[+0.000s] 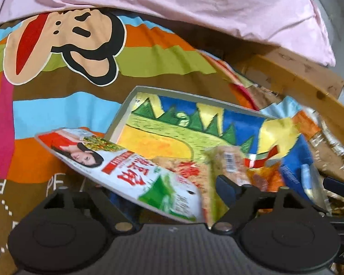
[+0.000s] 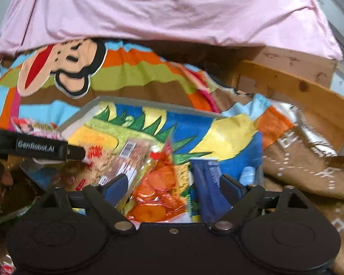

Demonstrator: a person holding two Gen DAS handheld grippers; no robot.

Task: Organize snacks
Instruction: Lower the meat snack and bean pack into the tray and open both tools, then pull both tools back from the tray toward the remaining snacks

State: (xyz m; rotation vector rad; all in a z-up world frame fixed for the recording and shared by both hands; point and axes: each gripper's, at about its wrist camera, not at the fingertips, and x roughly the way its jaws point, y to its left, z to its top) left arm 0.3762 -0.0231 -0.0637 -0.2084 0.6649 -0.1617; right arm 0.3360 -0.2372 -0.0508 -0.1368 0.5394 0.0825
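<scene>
1. Both our grippers hang low over the tray (image 1: 123, 107) on the cartoon bedspread (image 1: 57, 87); the tray's painted floor already carries several snack packets
2. Left gripper (image 1: 162, 194): jaws wide apart, pads pressing on nothing. The white-and-green packet (image 1: 135, 174) lies tilted across the tray's near-left rim, part in and part overhanging the bedspread. We can't tell whether it rests on the left finger, which it hides
3. Right gripper (image 2: 174, 188): jaws spread too, nothing clamped. The orange chip bag (image 2: 158, 192) sits loose between the fingers; a blue packet (image 2: 208, 188) is just beside the right finger (image 2: 231, 185)
4. A clear packet with a barcode label (image 2: 128, 160) lies beside the chip bag, inside the tray
5. Risk: we judge the white-and-green packet could slide off the rim, since it is only propped there
6. Risk: our two grippers sit close together, the left one reaching into the right view; a careless move could knock them together or sweep packets out
7. Risk: closing the right jaws here could pinch chip bag and blue packet together, or crush the chips
8. Soft bedding under the tray means a push on one edge could tip it
</scene>
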